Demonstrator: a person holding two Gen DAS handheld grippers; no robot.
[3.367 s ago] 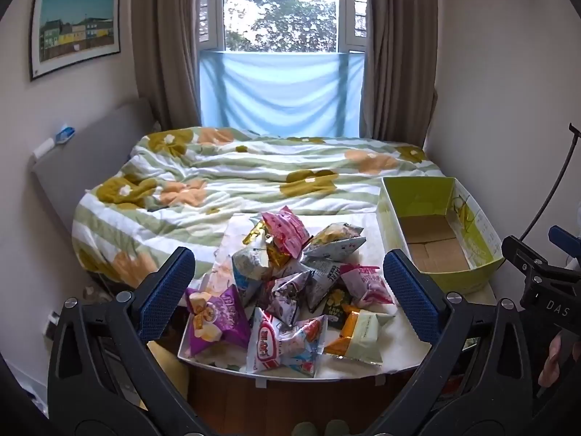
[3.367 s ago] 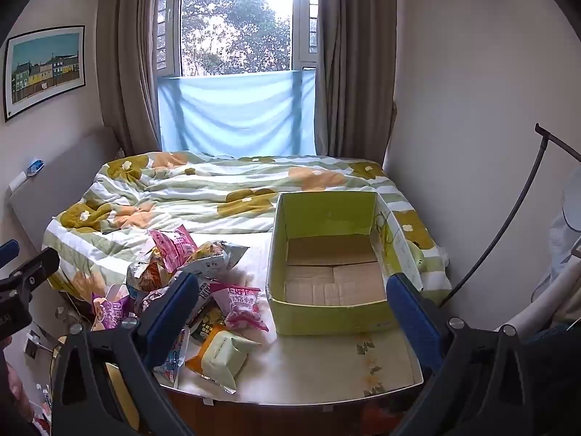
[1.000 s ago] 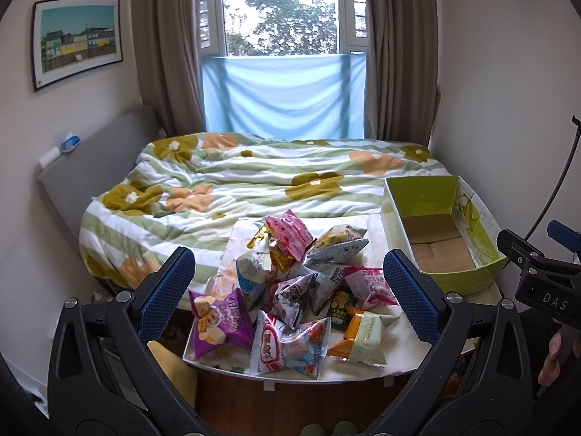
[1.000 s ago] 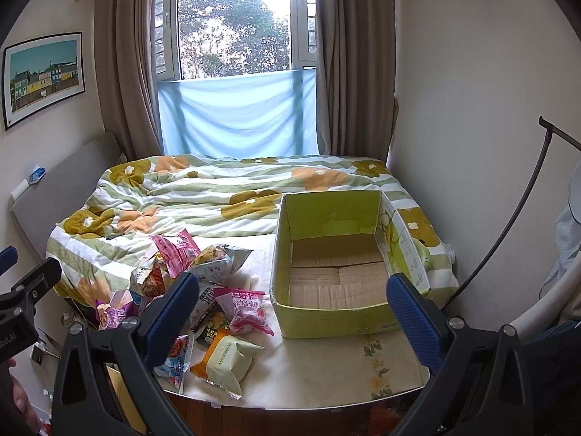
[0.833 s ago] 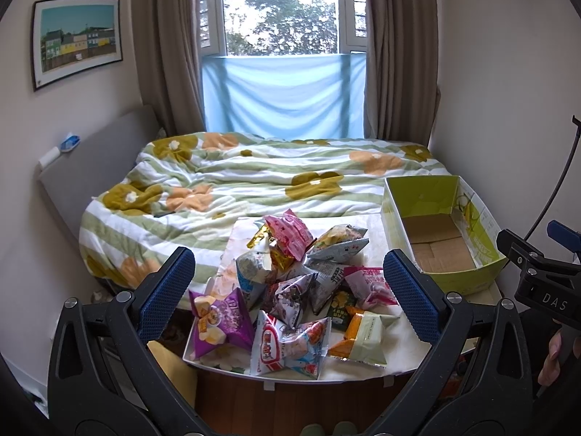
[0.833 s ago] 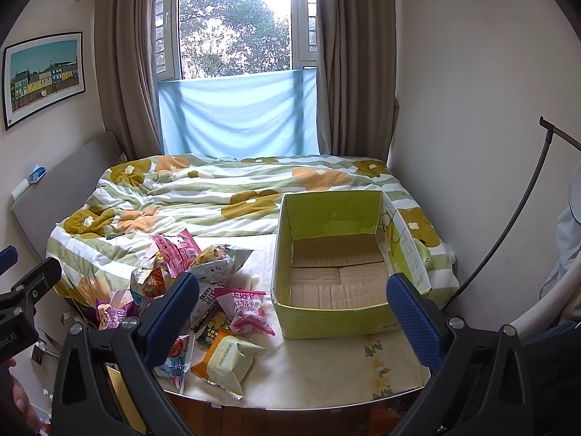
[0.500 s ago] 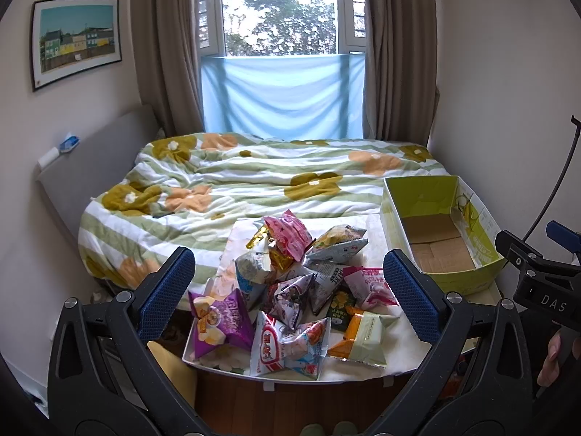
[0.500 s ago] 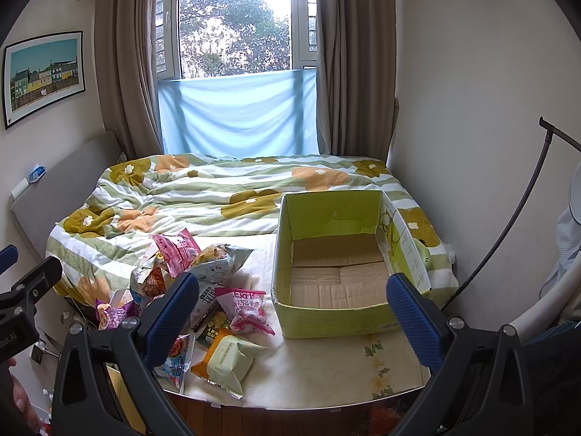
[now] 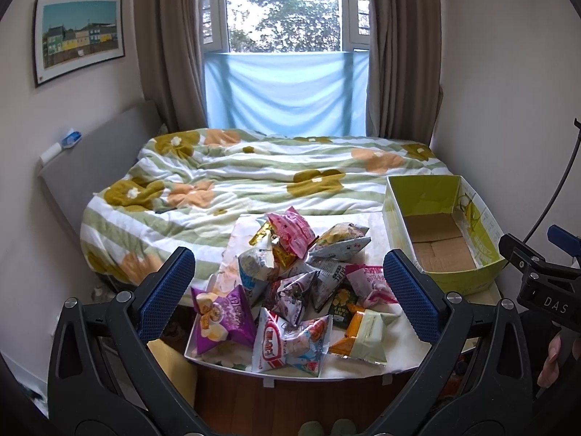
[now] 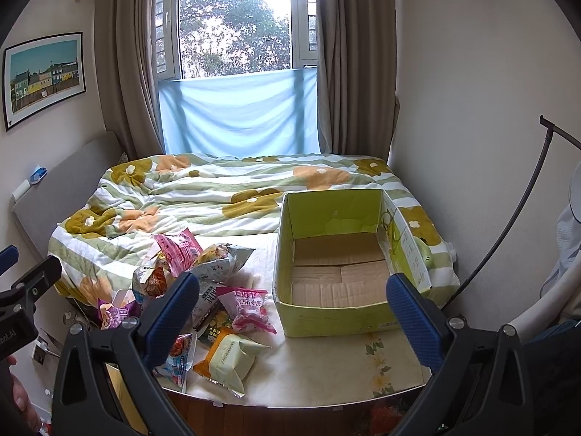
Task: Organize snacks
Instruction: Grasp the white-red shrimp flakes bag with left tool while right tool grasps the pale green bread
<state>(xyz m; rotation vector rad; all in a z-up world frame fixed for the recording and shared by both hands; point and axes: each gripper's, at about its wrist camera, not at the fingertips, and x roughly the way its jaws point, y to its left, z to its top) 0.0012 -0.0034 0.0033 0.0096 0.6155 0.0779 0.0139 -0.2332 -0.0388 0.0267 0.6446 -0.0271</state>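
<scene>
A pile of snack bags (image 9: 290, 283) lies on a white table (image 9: 399, 359) at the foot of the bed; the pile shows in the right wrist view (image 10: 203, 283) too. An empty green cardboard box (image 9: 443, 232) stands to the right of the pile, and faces me in the right wrist view (image 10: 345, 254). My left gripper (image 9: 288, 294) is open and empty, held back from and above the pile. My right gripper (image 10: 292, 310) is open and empty, held before the box's front wall.
A bed with a green flowered duvet (image 9: 254, 178) fills the room behind the table. A grey headboard (image 9: 98, 156) stands at the left, a wall (image 10: 472, 109) and a black stand pole (image 10: 508, 218) at the right. A purple bag (image 9: 221, 319) and a green-orange bag (image 10: 228, 359) lie near the table's front edge.
Since 3.4 s ago both grippers have risen and drawn back a little, so the table sits slightly farther away. Over the last second almost nothing moves. The snacks and box stay put.
</scene>
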